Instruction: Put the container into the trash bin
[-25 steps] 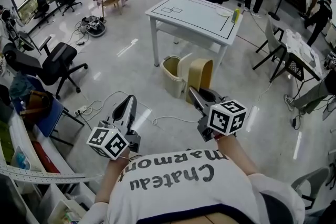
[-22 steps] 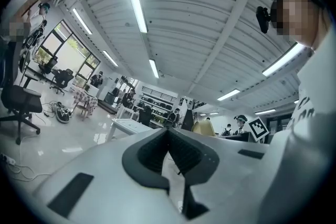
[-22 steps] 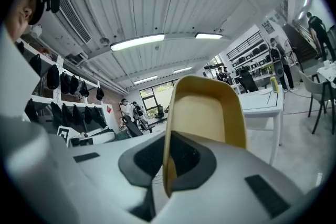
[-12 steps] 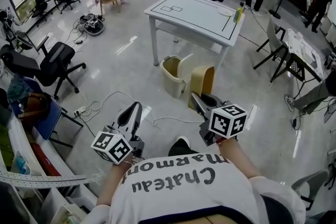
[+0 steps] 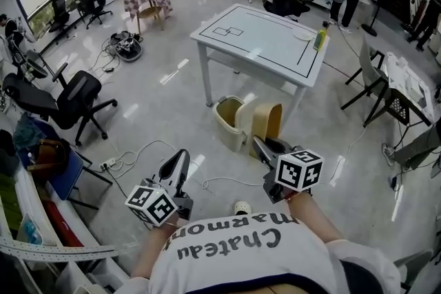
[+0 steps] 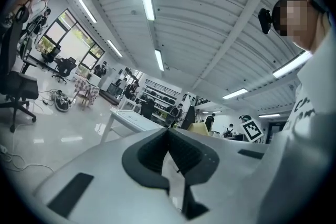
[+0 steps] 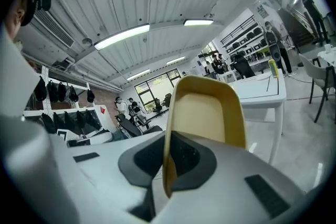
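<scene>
The container (image 5: pixel 266 122), a shallow tan tray, stands on edge in the right claw (image 5: pixel 259 144), which is clamped tight on its rim. The right gripper view shows the rim (image 7: pixel 166 165) pinched between the pads with the tray rising above them. The grip looks the same as a second ago.

What has changed is the person's place in the room. They have stepped forward, and a shoe (image 5: pixel 241 207) now shows on the floor under the shirt. From the head view, the trash bin (image 5: pixel 223 122) and the white surface (image 5: pixel 265 38) behind it have slid closer than they were. The tray's edge now overlaps the bin's far side in that view, though it is held up off the floor, short of the opening.

The left claw (image 5: pixel 180 162) has come along beside it with its pads together and nothing between them (image 6: pixel 168 134).

I'd say this is the carry nearly finished. What's left is to get over the bin's mouth and let go.
</scene>
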`<state>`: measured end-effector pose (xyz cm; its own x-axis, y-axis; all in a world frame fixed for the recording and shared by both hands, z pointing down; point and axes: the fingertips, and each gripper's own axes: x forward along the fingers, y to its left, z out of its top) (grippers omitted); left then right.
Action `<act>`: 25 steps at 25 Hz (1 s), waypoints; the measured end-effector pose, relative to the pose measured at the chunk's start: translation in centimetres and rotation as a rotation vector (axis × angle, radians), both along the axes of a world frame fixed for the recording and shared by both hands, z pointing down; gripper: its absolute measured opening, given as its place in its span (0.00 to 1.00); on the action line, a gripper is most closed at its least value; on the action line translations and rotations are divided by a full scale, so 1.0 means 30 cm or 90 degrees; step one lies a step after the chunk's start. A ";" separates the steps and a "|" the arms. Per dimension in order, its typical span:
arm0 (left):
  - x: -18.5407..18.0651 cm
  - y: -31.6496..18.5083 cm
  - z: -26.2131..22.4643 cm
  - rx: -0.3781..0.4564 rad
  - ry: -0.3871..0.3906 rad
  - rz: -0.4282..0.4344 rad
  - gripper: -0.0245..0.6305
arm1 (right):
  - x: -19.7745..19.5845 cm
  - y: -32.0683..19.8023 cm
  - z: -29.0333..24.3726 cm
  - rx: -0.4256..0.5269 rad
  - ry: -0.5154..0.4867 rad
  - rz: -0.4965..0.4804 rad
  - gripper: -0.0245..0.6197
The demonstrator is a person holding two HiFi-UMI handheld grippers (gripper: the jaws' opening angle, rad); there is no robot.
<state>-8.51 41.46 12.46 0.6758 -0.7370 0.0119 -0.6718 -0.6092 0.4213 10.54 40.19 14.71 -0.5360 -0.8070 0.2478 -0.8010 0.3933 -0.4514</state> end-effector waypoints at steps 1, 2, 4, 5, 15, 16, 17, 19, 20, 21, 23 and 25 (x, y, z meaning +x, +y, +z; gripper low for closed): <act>0.013 -0.028 0.007 -0.007 0.003 -0.006 0.07 | 0.018 -0.032 0.007 -0.004 -0.004 -0.002 0.09; 0.025 -0.057 0.010 -0.013 0.007 -0.010 0.07 | 0.034 -0.065 0.011 -0.006 -0.009 -0.003 0.09; 0.054 -0.118 0.002 -0.018 0.018 -0.015 0.07 | 0.069 -0.130 0.008 -0.004 -0.024 -0.003 0.09; 0.070 -0.146 -0.008 -0.016 0.024 -0.016 0.07 | 0.089 -0.160 0.002 -0.002 -0.032 -0.004 0.09; 0.169 -0.319 -0.048 -0.005 0.028 -0.041 0.07 | 0.239 -0.352 -0.040 0.011 -0.069 -0.006 0.09; 0.175 -0.330 -0.046 -0.007 0.029 -0.042 0.07 | 0.244 -0.362 -0.039 0.011 -0.070 -0.008 0.09; 0.181 -0.339 -0.044 -0.008 0.029 -0.042 0.07 | 0.248 -0.372 -0.037 0.011 -0.071 -0.009 0.09; 0.195 -0.358 -0.042 -0.008 0.032 -0.040 0.07 | 0.256 -0.387 -0.036 0.011 -0.073 -0.011 0.09; 0.201 -0.367 -0.044 -0.007 0.033 -0.038 0.07 | 0.261 -0.396 -0.037 0.012 -0.073 -0.011 0.09; 0.208 -0.378 -0.046 -0.005 0.034 -0.036 0.07 | 0.267 -0.406 -0.038 0.013 -0.075 -0.009 0.09; 0.222 -0.400 -0.051 -0.002 0.035 -0.033 0.07 | 0.281 -0.429 -0.041 0.014 -0.079 -0.006 0.09; 0.230 -0.418 -0.052 -0.001 0.035 -0.033 0.07 | 0.290 -0.445 -0.044 0.013 -0.084 -0.005 0.09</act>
